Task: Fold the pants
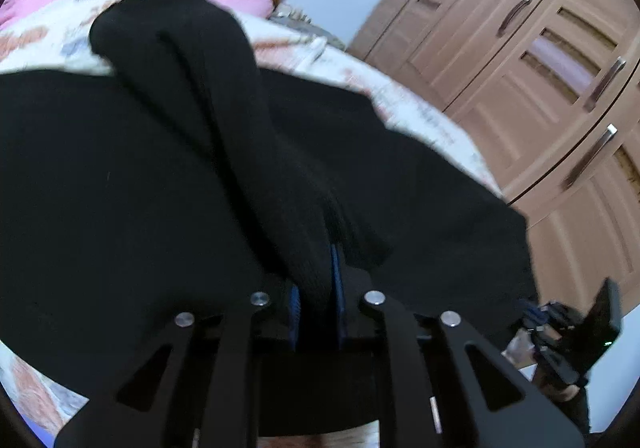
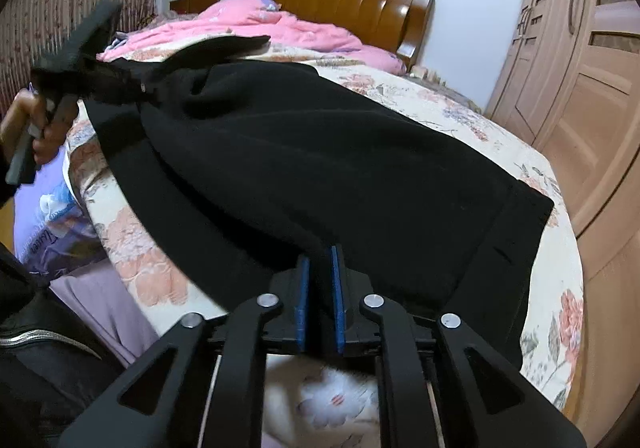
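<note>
Black pants [image 2: 320, 168] lie across a floral bedspread [image 2: 440, 104]. In the left wrist view my left gripper [image 1: 316, 288] is shut on a bunched ribbed edge of the pants [image 1: 192, 96], lifting it above the rest of the cloth. In the right wrist view my right gripper [image 2: 320, 268] is shut on the near edge of the pants, close to the bed's side. The left gripper also shows at far left in the right wrist view [image 2: 132, 84], holding cloth up. The right gripper shows at the lower right of the left wrist view [image 1: 560, 332].
A pink quilt [image 2: 260, 28] is heaped before the wooden headboard [image 2: 344, 4]. A wooden wardrobe [image 1: 540, 60] stands along the right side of the bed. A patterned curtain [image 2: 60, 8] hangs at left. Purple bedding [image 2: 52, 216] hangs over the bed's side.
</note>
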Action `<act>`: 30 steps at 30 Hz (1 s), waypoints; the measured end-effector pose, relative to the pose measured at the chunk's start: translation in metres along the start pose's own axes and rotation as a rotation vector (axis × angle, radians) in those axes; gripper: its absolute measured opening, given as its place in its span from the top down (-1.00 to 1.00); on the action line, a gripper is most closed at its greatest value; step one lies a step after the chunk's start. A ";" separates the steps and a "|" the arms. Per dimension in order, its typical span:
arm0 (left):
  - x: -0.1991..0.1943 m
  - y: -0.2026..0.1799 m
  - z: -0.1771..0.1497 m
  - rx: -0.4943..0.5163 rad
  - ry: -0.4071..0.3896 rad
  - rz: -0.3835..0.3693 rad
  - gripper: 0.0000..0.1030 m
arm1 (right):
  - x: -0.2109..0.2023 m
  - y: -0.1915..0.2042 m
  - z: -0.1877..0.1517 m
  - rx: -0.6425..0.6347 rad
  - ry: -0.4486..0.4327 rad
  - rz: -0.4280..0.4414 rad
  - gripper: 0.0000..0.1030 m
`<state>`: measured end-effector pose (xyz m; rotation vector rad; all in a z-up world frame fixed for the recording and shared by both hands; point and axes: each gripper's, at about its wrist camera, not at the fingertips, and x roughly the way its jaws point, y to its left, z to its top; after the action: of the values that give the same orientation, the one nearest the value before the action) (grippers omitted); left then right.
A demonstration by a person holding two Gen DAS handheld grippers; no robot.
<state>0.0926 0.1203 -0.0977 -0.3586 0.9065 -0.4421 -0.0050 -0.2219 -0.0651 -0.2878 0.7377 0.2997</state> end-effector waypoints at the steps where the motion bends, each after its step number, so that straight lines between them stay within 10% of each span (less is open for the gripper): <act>1: -0.002 0.003 -0.001 -0.013 -0.006 -0.007 0.60 | -0.003 -0.001 0.000 0.015 0.016 0.014 0.49; 4: -0.019 0.007 0.003 -0.035 -0.049 -0.029 -0.13 | -0.034 -0.006 -0.008 0.097 -0.038 0.055 -0.73; 5: -0.028 0.006 0.003 -0.035 -0.078 -0.022 -0.43 | -0.052 -0.011 -0.015 0.150 -0.094 0.065 -0.76; 13: -0.042 0.011 -0.011 -0.047 -0.110 0.034 -0.60 | -0.053 -0.060 -0.061 0.534 -0.077 0.148 -0.22; 30: -0.045 0.005 -0.016 0.004 -0.125 0.082 -0.71 | -0.016 -0.054 -0.061 0.743 -0.061 0.288 -0.10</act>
<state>0.0561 0.1454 -0.0793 -0.3407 0.7957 -0.3425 -0.0335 -0.2963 -0.0893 0.5321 0.7807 0.2842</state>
